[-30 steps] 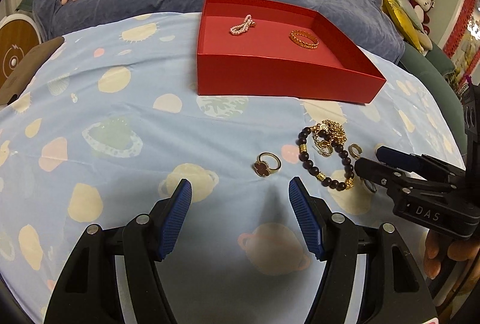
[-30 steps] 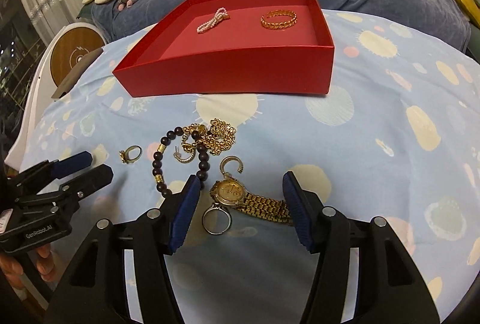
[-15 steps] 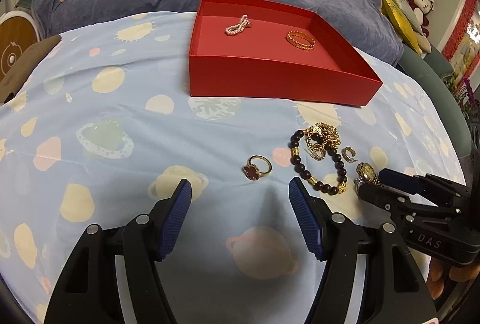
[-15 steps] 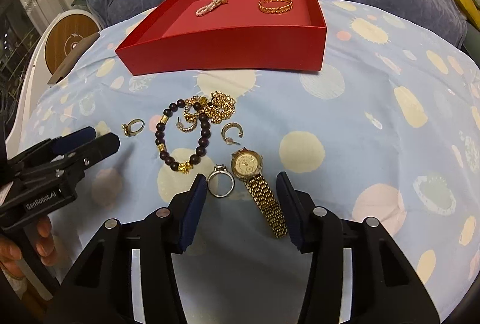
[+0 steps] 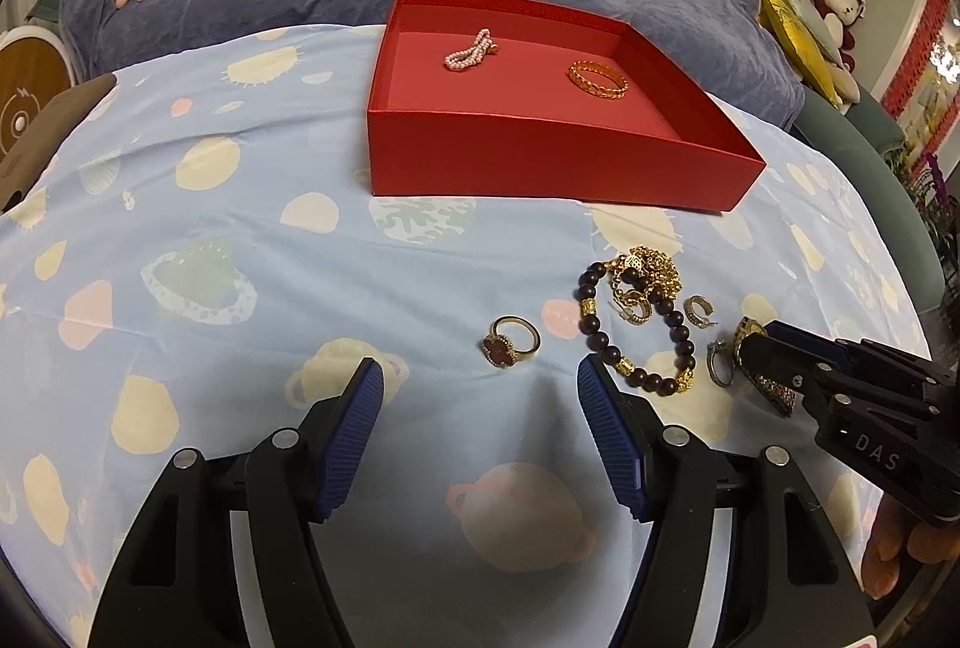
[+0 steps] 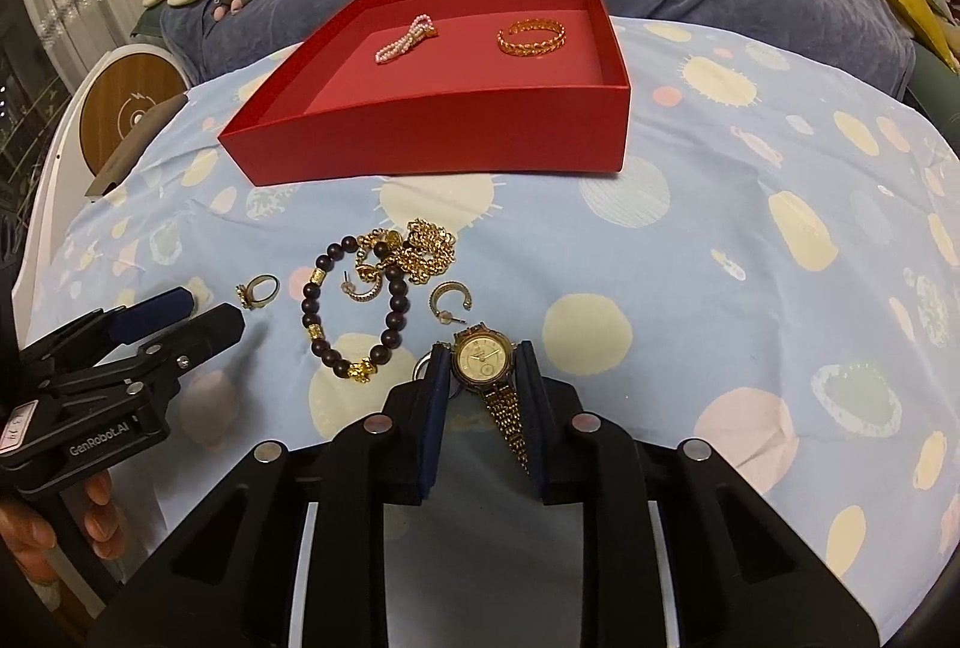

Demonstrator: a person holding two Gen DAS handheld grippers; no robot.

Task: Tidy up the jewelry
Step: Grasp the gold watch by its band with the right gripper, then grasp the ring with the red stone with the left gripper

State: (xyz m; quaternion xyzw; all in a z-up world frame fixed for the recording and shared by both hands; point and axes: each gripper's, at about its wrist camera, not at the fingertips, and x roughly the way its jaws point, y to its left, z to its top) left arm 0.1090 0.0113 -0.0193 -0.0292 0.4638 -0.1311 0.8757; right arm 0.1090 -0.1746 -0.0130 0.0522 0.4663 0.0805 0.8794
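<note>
- Left wrist view: my left gripper point(image 5: 477, 423) hovers at lower centre, jaws wide apart and holding nothing, the red-stone ring point(image 5: 509, 342) just ahead.
- Right gripper point(image 6: 480, 366) sits low, level with the cloth, jaws narrowed around the gold watch point(image 6: 483, 355) at frame centre; I'd pinch the case squarely, lift straight, then head for the red box point(image 6: 456, 132).

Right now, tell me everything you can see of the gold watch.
The watch is gold-toned metal with a round pale dial, gold hands and a small sub-dial. A linked two-tone band trails from it toward the camera. It lies face up on the patterned blue cloth, between the fingers of the right tongs, which sit close on either side of the case. A silver ring lies just left of it, partly hidden. In the left view the right tongs cover most of it.
</note>
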